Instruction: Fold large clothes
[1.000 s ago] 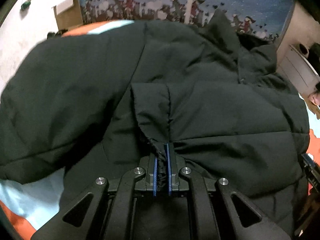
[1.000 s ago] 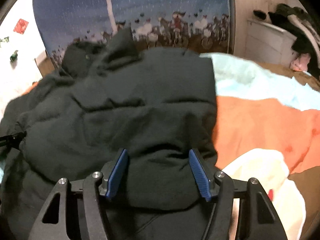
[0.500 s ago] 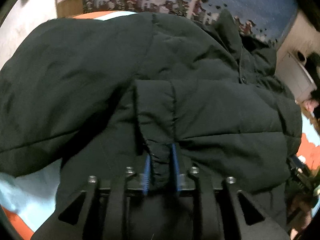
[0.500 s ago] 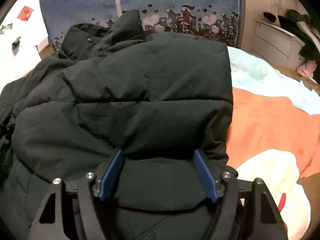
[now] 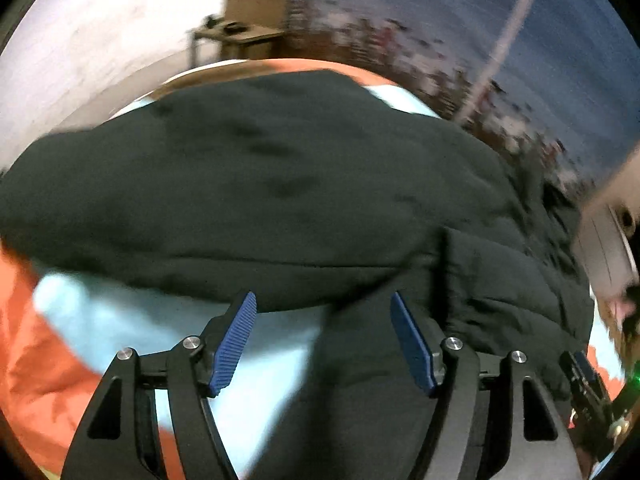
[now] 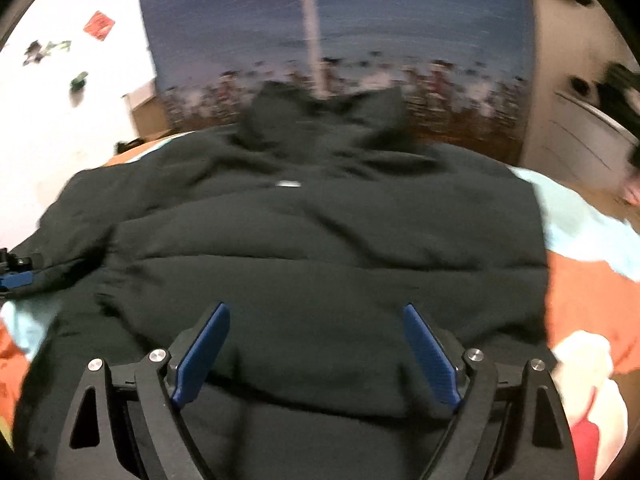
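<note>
A large black padded jacket [image 5: 280, 200] lies on the bed, its sleeves folded in over its body; in the right wrist view [image 6: 320, 248] its collar points toward the far curtain. My left gripper [image 5: 324, 304] is open and empty, just above the jacket's near edge. My right gripper [image 6: 316, 316] is open and empty, with the jacket's lower part lying between and under its spread blue pads. The left gripper's tip shows at the left edge of the right wrist view [image 6: 14, 276].
The bed cover [image 5: 48, 360] is orange and light blue, with a white and red patch [image 6: 588, 392] at the right. A blue patterned curtain [image 6: 360, 20] hangs behind the bed. A white dresser [image 6: 588, 136] stands at the right, a wooden cabinet [image 5: 248, 8] at the far left.
My left gripper was shut on a fold of the jacket; it has opened, let the fabric go and pulled back to the left. My right gripper stayed open and drew back a little.
</note>
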Tool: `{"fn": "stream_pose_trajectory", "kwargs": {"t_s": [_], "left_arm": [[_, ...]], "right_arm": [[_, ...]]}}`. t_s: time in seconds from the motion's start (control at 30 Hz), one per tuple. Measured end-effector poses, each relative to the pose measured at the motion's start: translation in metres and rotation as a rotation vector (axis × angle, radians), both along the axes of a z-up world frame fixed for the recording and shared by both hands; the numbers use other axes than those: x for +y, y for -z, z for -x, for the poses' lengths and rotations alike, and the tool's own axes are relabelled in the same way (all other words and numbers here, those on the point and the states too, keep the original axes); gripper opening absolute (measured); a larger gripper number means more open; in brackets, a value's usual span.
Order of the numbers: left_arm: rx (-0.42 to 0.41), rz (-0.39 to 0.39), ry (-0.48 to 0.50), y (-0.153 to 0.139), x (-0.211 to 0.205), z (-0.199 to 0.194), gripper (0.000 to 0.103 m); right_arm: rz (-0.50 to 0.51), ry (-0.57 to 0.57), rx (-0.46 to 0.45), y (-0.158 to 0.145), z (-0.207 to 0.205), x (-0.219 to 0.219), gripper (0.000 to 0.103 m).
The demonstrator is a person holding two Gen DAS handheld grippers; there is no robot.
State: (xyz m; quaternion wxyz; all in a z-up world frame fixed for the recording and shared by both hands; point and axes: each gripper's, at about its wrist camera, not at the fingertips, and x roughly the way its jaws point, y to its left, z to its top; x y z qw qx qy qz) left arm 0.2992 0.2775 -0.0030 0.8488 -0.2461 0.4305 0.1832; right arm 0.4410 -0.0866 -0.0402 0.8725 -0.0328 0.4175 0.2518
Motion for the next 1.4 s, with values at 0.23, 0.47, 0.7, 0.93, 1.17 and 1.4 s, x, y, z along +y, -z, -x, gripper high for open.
{"fn": "stream_pose_trajectory", "kwargs": {"t_s": [0.23,0.47,0.7,0.93,1.17,1.4], "left_arm": [[-0.104,0.086,-0.179,-0.007,0.08,0.08,0.064],[-0.13,0.08,-0.343,-0.013,0.127,0.125,0.064],[-0.181,0.118,-0.498,-0.012,0.179,0.147,0.064],[-0.194,0.047,-0.485,-0.02,0.175,0.13,0.039],[-0.239,0.008,-0.501,-0.025,0.174,0.123,0.01],[-0.361,-0.155,-0.338,-0.088,0.132,0.112,0.007]], "right_arm": [[0.134,-0.203,0.03,-0.017,0.014,0.119,0.088],[0.196,-0.199,-0.114,0.003,0.01,0.186,0.088],[0.296,-0.221,-0.198,0.037,0.004,0.203,0.088],[0.316,-0.226,-0.197,0.05,-0.004,0.207,0.094],[0.291,-0.228,-0.168,0.049,-0.002,0.204,0.094],[0.141,-0.233,-0.14,0.011,-0.001,0.18,0.094]]}}
